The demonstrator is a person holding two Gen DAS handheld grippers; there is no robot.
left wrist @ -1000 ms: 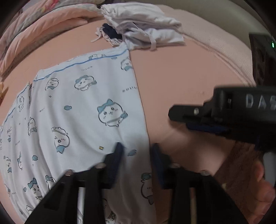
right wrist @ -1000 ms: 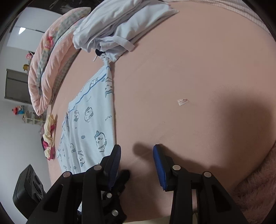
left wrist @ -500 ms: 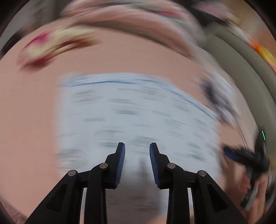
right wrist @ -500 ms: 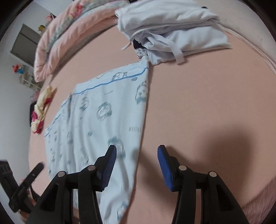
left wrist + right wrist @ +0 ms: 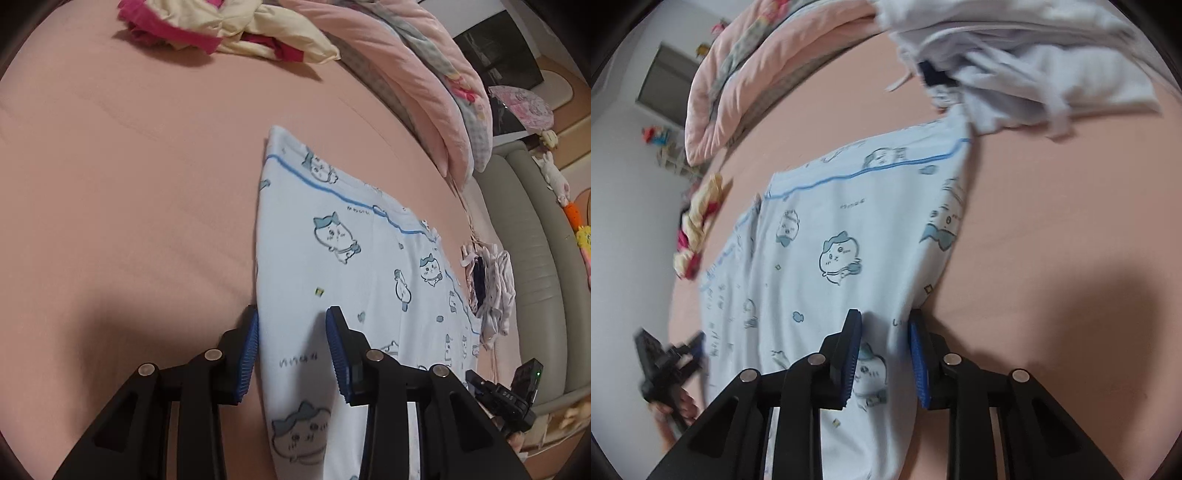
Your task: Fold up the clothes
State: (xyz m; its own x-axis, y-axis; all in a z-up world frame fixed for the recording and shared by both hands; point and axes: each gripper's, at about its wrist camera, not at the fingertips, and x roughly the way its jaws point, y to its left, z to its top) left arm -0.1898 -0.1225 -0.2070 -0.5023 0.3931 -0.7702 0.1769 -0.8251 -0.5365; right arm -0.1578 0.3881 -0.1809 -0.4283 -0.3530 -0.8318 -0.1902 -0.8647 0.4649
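A light-blue pyjama garment (image 5: 351,258) (image 5: 849,229) with cartoon cat prints and blue piping lies flat on the pink sheet (image 5: 129,203). My left gripper (image 5: 293,350) points down at its left edge. Its jaws are closing, the edge strip lies between them, and a gap shows at both pads. My right gripper (image 5: 884,356) straddles the opposite edge. Its jaws are closing too, with flat cloth and a cat print showing in the gap. Each view catches the other gripper, small and hand-held: the right gripper (image 5: 506,395) and the blurred left gripper (image 5: 672,365).
A pile of white clothes (image 5: 1015,66) (image 5: 491,288) lies just past the garment's far corner. A pink quilt (image 5: 424,81) (image 5: 746,74) runs along the back of the bed. A crumpled yellow-and-red garment (image 5: 229,33) (image 5: 698,221) lies beyond. A padded grey bed frame (image 5: 532,258) borders the mattress.
My left gripper swept across the garment from the edge beside the right gripper to the opposite edge. My right gripper moved from bare sheet onto the garment's edge and its jaws narrowed.
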